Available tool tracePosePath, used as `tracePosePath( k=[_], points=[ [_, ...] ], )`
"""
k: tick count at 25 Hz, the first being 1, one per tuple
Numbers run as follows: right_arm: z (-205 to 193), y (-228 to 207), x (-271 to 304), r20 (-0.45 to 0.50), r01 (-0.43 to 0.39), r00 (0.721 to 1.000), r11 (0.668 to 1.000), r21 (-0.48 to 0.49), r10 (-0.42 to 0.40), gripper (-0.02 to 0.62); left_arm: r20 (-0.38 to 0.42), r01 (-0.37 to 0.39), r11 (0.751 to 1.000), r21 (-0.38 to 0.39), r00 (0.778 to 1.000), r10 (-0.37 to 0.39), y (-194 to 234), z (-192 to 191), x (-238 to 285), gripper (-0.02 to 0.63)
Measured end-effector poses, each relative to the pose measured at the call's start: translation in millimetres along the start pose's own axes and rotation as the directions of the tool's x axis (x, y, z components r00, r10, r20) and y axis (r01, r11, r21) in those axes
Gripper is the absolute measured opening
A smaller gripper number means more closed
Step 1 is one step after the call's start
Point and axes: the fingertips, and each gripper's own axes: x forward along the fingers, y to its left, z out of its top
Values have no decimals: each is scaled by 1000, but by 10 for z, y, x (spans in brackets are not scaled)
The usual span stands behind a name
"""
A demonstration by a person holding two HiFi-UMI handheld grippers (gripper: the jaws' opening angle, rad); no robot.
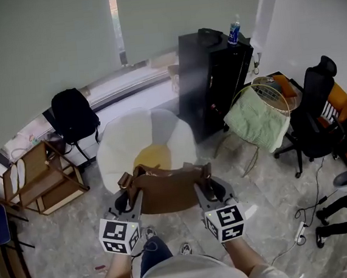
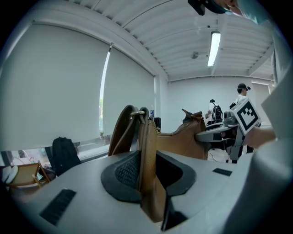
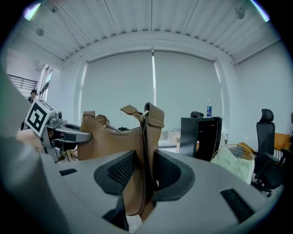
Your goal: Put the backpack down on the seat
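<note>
- The brown backpack (image 1: 169, 189) is up in the air, held between the two grippers. It is not on the seat yet.
- The left gripper (image 1: 125, 199) pinches the left end of the backpack, near the strap ring. Its jaws squeeze the brown leather.
- The right gripper (image 1: 210, 188) pinches the right end the same way, with the leather tight between its jaws.
- The backpack's long side runs from left to right, from one gripper to the other, with its top facing up.
- The white round seat (image 1: 122, 143) is in front of the backpack and lower down. Its yellow cushion (image 1: 152, 157) sits just past the backpack's far edge.
- Both hands look about as near to the seat as each other. I think the backpack must go forward and then down, with both ends kept level.
- Only the head view shows the seat. Neither gripper view shows it, because they look across the room.
- The left gripper view shows the strap ring (image 2: 136, 113) on top and the right gripper on the far end.
- The right gripper view shows the zip (image 3: 120, 131) along the top of the backpack.
- A black bag (image 1: 73, 116) leans by the window, well apart from the seat.
</note>
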Motion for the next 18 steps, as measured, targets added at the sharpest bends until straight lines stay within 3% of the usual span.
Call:
tracePosePath(
  k=[6, 18],
  points=[
    [77, -53, 320, -2, 15, 1000, 1000, 13, -15, 147, 1, 20, 1000, -3, 1000, -20, 258, 51, 249, 101],
    [431, 163, 1115, 22, 96, 995, 994, 60, -98, 147, 21, 103, 994, 34, 994, -104, 1172, 326, 642, 101]
  ],
)
